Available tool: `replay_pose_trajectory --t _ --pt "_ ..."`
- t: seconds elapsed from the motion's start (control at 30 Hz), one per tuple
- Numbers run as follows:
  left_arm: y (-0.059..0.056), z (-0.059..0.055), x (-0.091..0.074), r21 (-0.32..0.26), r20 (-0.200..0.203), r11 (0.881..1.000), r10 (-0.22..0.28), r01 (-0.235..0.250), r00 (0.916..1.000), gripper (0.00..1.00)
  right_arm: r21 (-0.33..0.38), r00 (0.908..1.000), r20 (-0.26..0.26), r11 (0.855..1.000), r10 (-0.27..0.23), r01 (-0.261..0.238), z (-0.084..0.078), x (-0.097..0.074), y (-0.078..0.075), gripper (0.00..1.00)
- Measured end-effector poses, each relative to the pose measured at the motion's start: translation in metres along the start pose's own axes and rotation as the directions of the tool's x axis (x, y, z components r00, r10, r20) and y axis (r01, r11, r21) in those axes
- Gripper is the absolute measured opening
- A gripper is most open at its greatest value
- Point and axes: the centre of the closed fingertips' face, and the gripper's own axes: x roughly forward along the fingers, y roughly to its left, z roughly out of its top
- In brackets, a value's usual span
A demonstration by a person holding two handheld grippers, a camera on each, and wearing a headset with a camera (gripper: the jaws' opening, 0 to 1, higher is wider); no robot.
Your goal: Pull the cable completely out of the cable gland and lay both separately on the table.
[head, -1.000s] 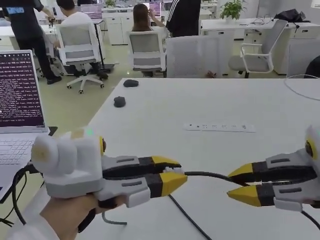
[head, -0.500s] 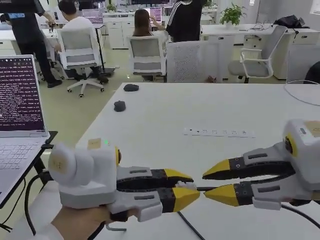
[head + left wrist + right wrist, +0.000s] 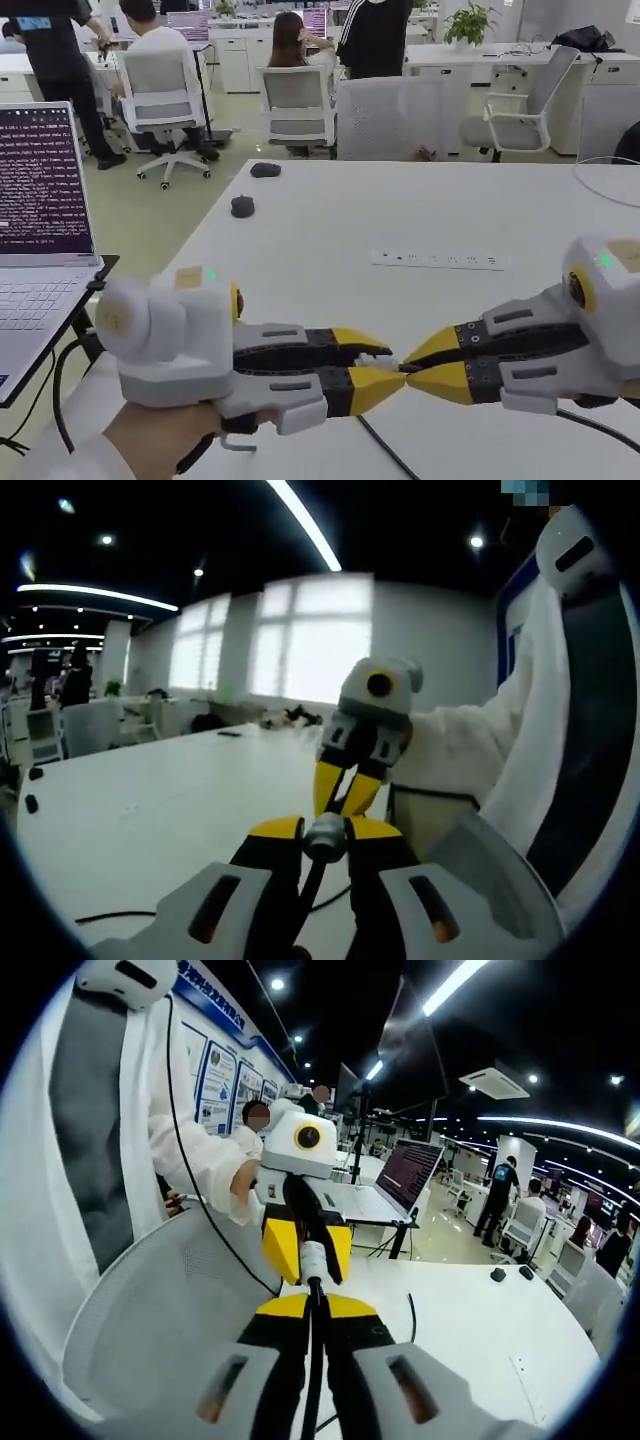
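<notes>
Over the white surface (image 3: 400,215), my left claw (image 3: 393,361) and right claw (image 3: 414,368) were tip to tip. The right was pinched narrow on the black cable (image 3: 313,1360). The left was clamped on the cable gland (image 3: 325,837), with the cable running through it.

Glossy metal cable gland (image 3: 325,837), matt cable (image 3: 314,1350)

No legible txt anywhere; laptop screen (image 3: 40,180), far left of left tongs (image 3: 385,362): white lines on purple, too small to read; wall posters (image 3: 215,1085) beyond right tongs (image 3: 305,1305): blurred; socket strip (image 3: 435,260) on tabletop (image 3: 330,220) past both tongs: marks illegible.
</notes>
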Motion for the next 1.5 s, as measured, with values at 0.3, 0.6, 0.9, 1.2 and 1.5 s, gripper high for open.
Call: replay_pose_trajectory --t 0.3,0.6,0.9,1.2,1.5 --pt "-0.002 -0.002 0.003 0.090 -0.027 0.996 -0.009 0.011 0.9996 0.22 -0.007 0.9993 0.036 1.000 -0.006 0.007 0.010 -0.002 -0.001 0.02" --pt "0.002 -0.001 0.004 0.064 -0.021 0.998 0.008 -0.006 0.9997 0.17 -0.003 0.9991 0.040 1.000 -0.016 0.016 0.009 -0.002 -0.001 0.02" --pt "0.012 -0.002 -0.008 0.042 -0.017 0.998 0.045 -0.044 0.9989 0.16 0.011 0.9986 0.030 0.999 -0.044 0.043 0.000 -0.012 -0.009 0.02" --pt "0.019 -0.004 -0.016 0.033 -0.015 0.996 0.081 -0.080 0.9966 0.17 0.056 0.9967 -0.007 0.995 -0.081 0.081 -0.025 -0.026 -0.016 0.02" --pt "0.023 -0.006 -0.021 0.029 -0.019 0.995 0.095 -0.095 0.9953 0.17 0.104 0.9919 -0.060 0.988 -0.111 0.117 -0.054 -0.039 -0.016 0.02"
